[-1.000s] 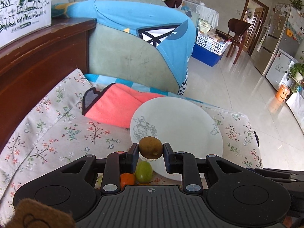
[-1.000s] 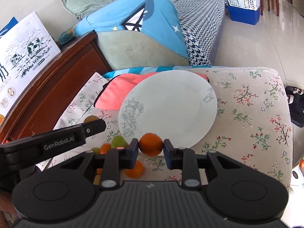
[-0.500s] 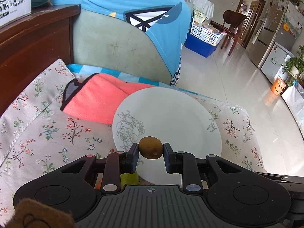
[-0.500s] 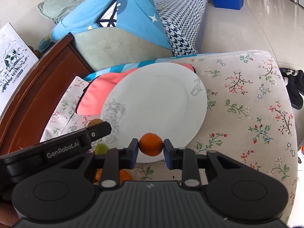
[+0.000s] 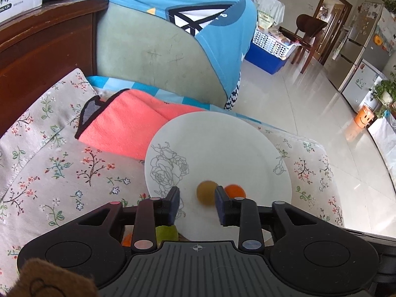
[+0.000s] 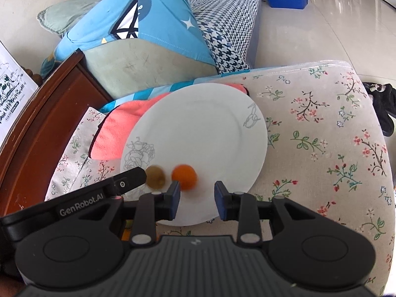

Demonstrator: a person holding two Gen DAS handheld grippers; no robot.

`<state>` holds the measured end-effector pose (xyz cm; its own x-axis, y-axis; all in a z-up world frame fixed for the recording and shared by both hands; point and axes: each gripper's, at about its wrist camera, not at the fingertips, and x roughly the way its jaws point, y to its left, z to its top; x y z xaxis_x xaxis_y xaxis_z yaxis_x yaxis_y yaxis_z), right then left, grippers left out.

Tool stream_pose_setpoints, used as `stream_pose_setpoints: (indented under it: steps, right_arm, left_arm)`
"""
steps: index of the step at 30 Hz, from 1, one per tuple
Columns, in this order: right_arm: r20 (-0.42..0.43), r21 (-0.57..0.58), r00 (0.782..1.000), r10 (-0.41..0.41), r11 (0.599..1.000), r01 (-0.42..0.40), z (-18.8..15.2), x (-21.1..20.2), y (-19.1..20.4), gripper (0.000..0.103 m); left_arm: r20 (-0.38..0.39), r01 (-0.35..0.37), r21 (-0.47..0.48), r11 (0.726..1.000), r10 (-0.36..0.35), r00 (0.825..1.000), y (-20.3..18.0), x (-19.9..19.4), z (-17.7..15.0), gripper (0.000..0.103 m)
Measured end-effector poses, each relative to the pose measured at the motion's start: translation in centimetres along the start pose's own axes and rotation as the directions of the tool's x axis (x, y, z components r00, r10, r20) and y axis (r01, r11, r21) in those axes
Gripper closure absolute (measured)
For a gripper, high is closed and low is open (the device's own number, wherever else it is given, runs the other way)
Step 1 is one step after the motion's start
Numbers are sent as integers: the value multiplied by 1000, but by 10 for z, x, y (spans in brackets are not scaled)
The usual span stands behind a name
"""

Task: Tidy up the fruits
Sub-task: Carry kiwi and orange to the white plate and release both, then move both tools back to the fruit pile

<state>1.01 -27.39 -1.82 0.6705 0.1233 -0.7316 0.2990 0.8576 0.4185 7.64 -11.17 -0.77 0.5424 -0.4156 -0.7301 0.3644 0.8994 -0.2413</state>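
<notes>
A white plate (image 5: 222,143) (image 6: 203,123) with a grey rose drawing lies on a flowered cushion. A brown kiwi (image 5: 207,192) (image 6: 155,177), blurred, sits free on the plate's near part between the jaws of my left gripper (image 5: 196,205), which are opening with the pads off it. An orange mandarin (image 6: 184,176) (image 5: 234,190), also blurred, lies on the plate just ahead of my right gripper (image 6: 196,199), whose jaws are opening and touch nothing. Under the left gripper a green fruit (image 5: 166,232) and an orange fruit (image 5: 127,240) peek out.
A coral-pink cloth (image 5: 133,128) lies under the plate's far left edge. A brown wooden cabinet (image 5: 44,49) stands at the left, a green sofa arm with a blue garment (image 5: 173,24) behind. The cushion's right edge (image 6: 376,123) drops to a tiled floor.
Both grippers have opened and let go: the kiwi and the mandarin have dropped onto the plate. Both grippers came lower and closer over the plate.
</notes>
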Motion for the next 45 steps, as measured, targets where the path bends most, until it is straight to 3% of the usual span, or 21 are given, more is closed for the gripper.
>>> stream_pose_setpoints:
  steps: [7, 19, 31, 45]
  right_arm:
    - [10, 0, 1000, 15, 1000, -15, 0, -7, 2, 68]
    - [7, -43, 1000, 13, 999, -13, -9, -16, 10, 65]
    - [17, -136, 1000, 25, 990, -23, -27, -37, 24, 55]
    - [-41, -101, 998, 39, 994, -43, -56, -40, 21, 55]
  left_arm:
    - [48, -16, -24, 1000, 18, 999, 5, -19, 6, 54]
    - [38, -63, -26, 998, 64, 997, 14, -39, 2, 37]
    - [27, -112, -71, 991, 115, 993, 59, -75, -19, 34]
    - [-21, -134, -7, 991, 134, 991, 86, -96, -57, 34]
